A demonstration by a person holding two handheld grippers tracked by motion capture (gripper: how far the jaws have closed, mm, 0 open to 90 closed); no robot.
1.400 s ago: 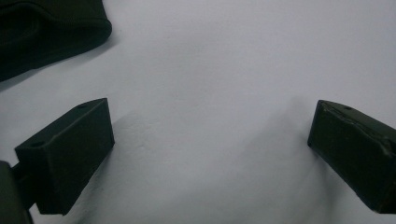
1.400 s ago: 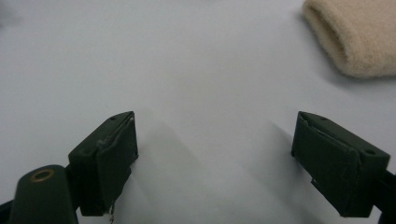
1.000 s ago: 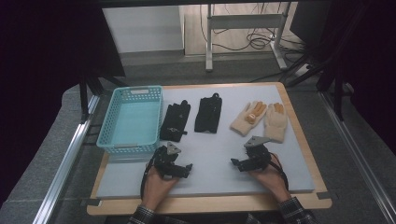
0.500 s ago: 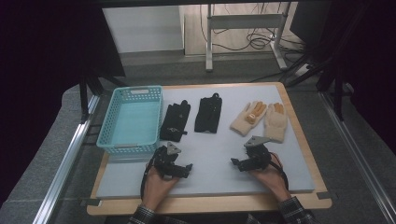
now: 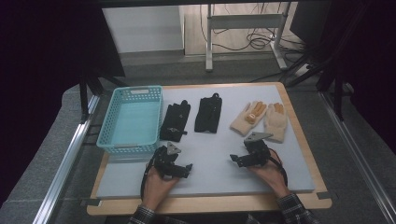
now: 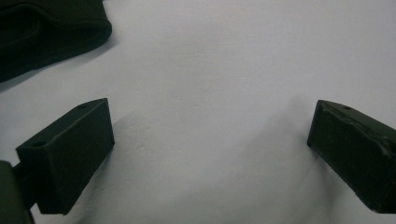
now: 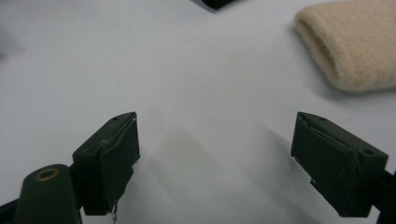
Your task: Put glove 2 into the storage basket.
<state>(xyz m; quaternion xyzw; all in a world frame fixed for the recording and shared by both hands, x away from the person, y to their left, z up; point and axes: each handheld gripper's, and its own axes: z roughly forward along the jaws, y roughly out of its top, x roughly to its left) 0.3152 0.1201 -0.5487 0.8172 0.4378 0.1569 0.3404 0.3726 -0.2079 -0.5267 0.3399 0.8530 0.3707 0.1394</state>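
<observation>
A teal basket [image 5: 130,119] is seen at the left of the desk [image 5: 299,154], on the pale grey mat. Just right of it, two black gloves [image 5: 176,120] [image 5: 208,113] are laid side by side, slightly apart, fingers pointing away from the person. Farther right, two beige gloves [image 5: 249,116] [image 5: 276,120] are laid touching each other, their palms marked with orange.

Near the front edge, the left gripper [image 5: 172,162] is held in the left hand [image 5: 156,186], just below the nearer black glove. In the left gripper view its jaws are spread wide over bare mat with nothing between them, and a black glove's cuff [image 6: 46,32] is seen at the upper left corner.

The right gripper [image 5: 250,154] is held in the right hand [image 5: 268,175], just below the beige pair. In the right gripper view its jaws are likewise spread wide and empty above the mat, and a beige cuff [image 7: 350,42] is seen at the upper right, well clear of the jaws.

Checked sleeves are seen at the bottom of the high view.
</observation>
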